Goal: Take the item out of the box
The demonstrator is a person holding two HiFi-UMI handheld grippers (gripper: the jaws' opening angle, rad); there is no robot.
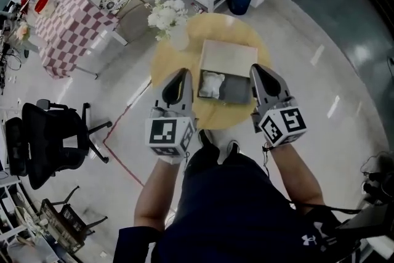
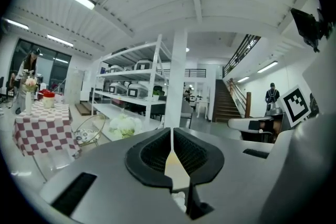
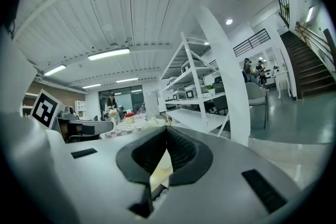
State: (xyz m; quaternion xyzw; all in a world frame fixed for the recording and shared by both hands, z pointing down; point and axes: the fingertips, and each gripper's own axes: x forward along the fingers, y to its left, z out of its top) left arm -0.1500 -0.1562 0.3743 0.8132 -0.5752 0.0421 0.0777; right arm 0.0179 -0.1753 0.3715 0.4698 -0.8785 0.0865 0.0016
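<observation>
Closest to the lens, the person's dark shirt [image 1: 246,212] is filling the bottom of the head view. Farther out, the left gripper [image 1: 182,78] is hovering just beside the open box [image 1: 237,90] on the round surface [image 1: 169,61], its jaws pressed together on nothing. A white item [image 1: 210,84] is lying in the box's left part. The right gripper [image 1: 258,74] is hovering at the box's right edge, likewise closed and empty. The approach appears to be the step in hand; next, one gripper is going to need to open and descend around the item.

Open grey box [image 1: 237,90] on round table [image 1: 166,64], lumpy white item [image 1: 211,84] inside, left end.
</observation>
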